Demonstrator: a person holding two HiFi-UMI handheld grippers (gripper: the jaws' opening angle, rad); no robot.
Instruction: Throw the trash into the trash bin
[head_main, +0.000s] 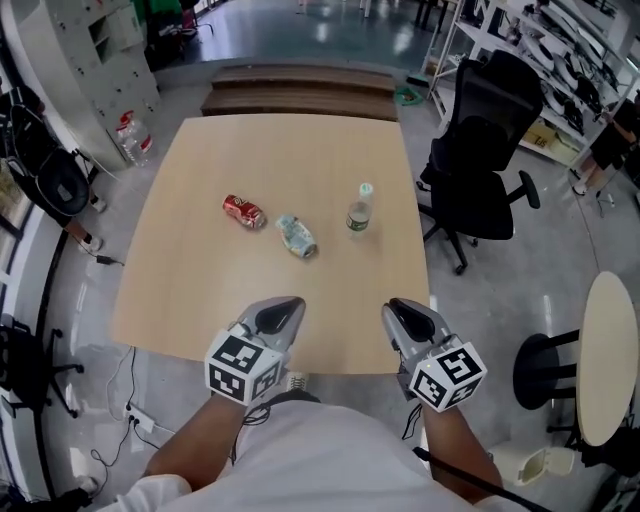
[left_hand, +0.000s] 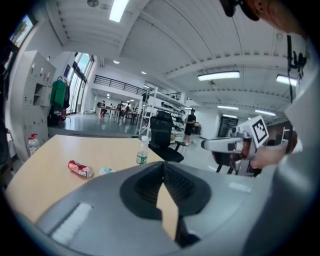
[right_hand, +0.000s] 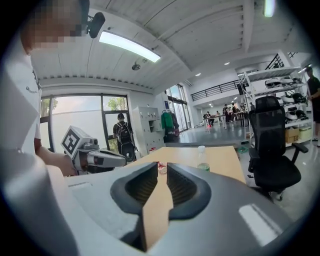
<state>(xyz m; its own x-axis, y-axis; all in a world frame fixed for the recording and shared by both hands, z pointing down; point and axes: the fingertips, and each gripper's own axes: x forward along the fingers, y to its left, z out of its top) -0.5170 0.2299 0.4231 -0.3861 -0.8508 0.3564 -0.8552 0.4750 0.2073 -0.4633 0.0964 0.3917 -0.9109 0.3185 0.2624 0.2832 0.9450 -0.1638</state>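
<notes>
Three pieces of trash lie on the light wooden table (head_main: 200, 300): a crushed red can (head_main: 244, 211), a crumpled clear bottle (head_main: 297, 237) and an upright plastic bottle with a green label (head_main: 360, 209). The can (left_hand: 80, 169) and the upright bottle (left_hand: 142, 154) also show in the left gripper view. Both grippers hover at the table's near edge, well short of the trash. My left gripper (head_main: 290, 305) (left_hand: 163, 164) has its tips together and holds nothing. My right gripper (head_main: 398, 307) (right_hand: 162, 167) shows a narrow gap between its tips, with nothing in it.
A black office chair (head_main: 480, 160) stands off the table's right side. A round table (head_main: 610, 360) and a white container on the floor (head_main: 535, 465) are at the lower right. Low wooden benches (head_main: 300, 90) lie beyond the far edge. Cables run along the floor at left.
</notes>
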